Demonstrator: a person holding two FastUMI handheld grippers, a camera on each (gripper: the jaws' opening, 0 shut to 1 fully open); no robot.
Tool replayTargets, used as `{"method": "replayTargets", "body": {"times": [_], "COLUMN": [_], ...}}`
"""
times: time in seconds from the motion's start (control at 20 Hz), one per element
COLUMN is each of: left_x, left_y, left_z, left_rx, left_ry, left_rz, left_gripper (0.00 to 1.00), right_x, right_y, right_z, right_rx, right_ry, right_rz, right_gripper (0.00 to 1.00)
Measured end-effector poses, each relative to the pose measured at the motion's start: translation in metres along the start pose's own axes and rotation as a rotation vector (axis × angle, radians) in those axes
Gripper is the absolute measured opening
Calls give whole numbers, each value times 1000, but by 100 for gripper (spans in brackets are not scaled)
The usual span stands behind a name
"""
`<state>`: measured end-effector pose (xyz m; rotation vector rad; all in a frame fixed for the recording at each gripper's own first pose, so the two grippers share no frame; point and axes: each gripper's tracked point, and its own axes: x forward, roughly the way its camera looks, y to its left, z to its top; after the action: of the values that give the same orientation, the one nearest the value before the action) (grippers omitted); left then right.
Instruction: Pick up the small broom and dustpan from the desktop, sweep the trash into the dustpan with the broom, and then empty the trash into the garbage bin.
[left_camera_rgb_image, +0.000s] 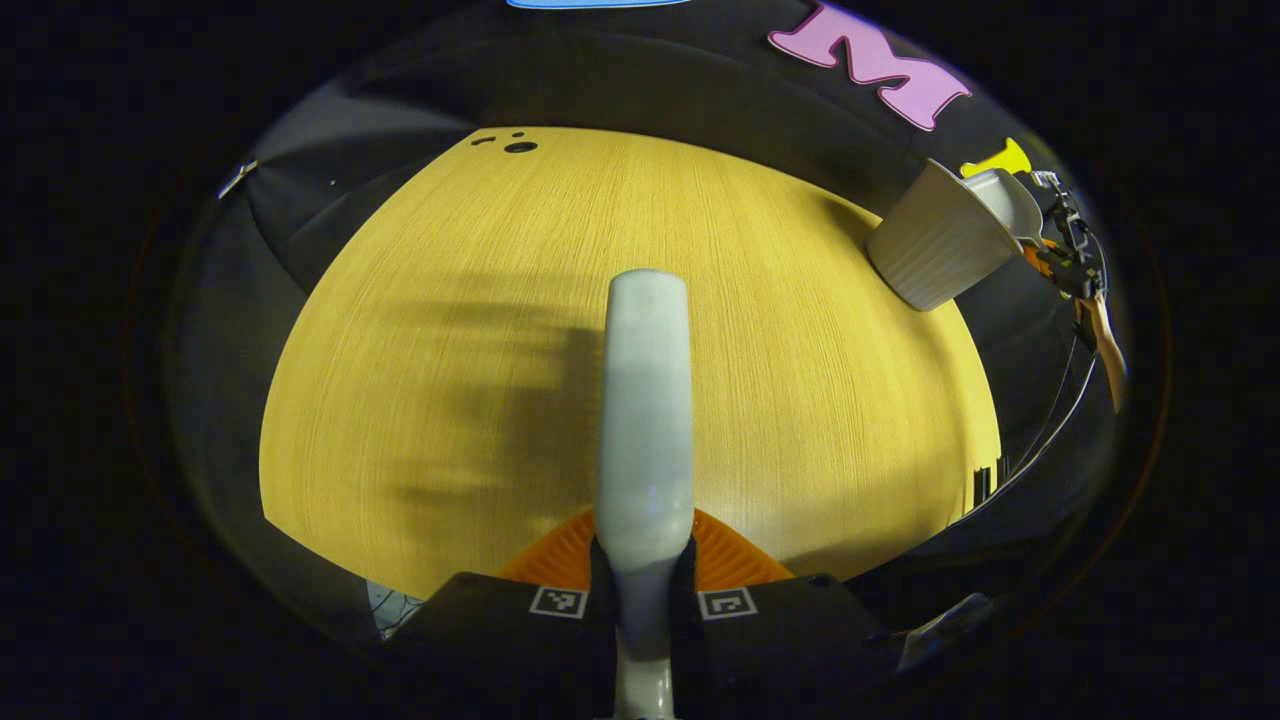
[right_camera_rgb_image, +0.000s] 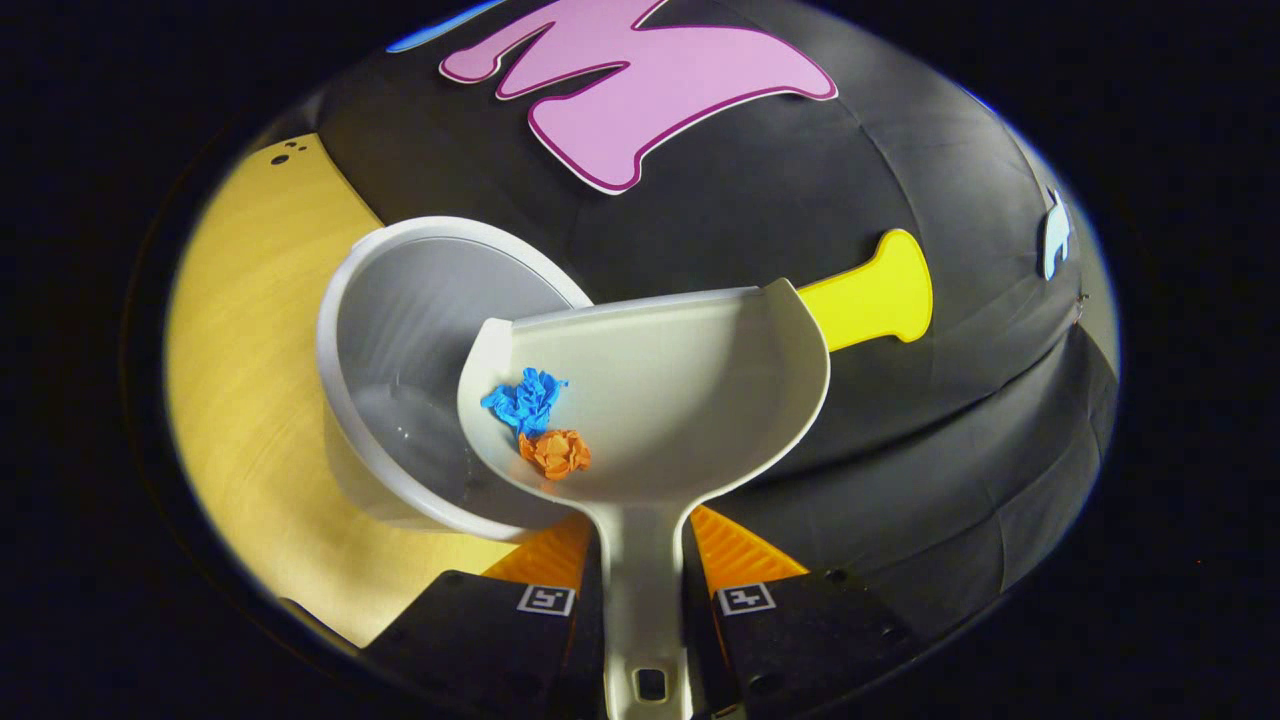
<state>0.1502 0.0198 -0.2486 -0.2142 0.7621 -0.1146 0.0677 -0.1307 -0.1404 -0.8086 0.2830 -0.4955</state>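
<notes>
My left gripper (left_camera_rgb_image: 643, 560) is shut on the small pale broom (left_camera_rgb_image: 645, 400), which points forward above the wooden desktop (left_camera_rgb_image: 450, 350). Far off to the right stands the ribbed white garbage bin (left_camera_rgb_image: 935, 245), with the dustpan (left_camera_rgb_image: 1005, 195) held over its rim by the other gripper (left_camera_rgb_image: 1070, 260). In the right gripper view, my right gripper (right_camera_rgb_image: 645, 560) is shut on the handle of the white dustpan (right_camera_rgb_image: 700, 400). The pan tilts down to the left over the open bin (right_camera_rgb_image: 420, 330). A blue paper ball (right_camera_rgb_image: 525, 400) and an orange paper ball (right_camera_rgb_image: 555, 452) lie at the pan's low left edge.
The desktop (right_camera_rgb_image: 240, 350) runs left of the bin, which stands near its edge by the black cloth wall. Small dark holes (left_camera_rgb_image: 518, 146) mark the far end of the table. Cables (left_camera_rgb_image: 1050, 430) hang off the table's right side.
</notes>
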Motion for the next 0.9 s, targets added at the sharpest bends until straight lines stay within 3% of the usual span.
{"method": "replayTargets", "body": {"times": [0.35,0.7,0.75,0.8,0.85,0.9], "left_x": [-4,-3,-3,-3,-3,-4], "left_y": [-22,-26,-29,-30,-32,-33], "left_z": [1,-7,-8,-9,-10,-10], "left_rx": [-7,11,14,15,14,15], "left_ry": [-15,5,5,4,4,4], "left_rz": [-37,-43,-45,-47,-50,-53], "left_gripper": [26,27,26,24,26,26], "right_x": [1,0,0,-2,-1,-1], "right_y": [-5,-4,-4,-4,-3,-3], "right_z": [5,10,11,10,10,10], "right_rx": [-215,-448,-482,-512,-540,-564], "right_ry": [-34,-70,-74,-75,-74,-73], "right_rz": [-129,-144,-147,-149,-149,-149], "right_gripper": [37,37,41,33,37,33]}}
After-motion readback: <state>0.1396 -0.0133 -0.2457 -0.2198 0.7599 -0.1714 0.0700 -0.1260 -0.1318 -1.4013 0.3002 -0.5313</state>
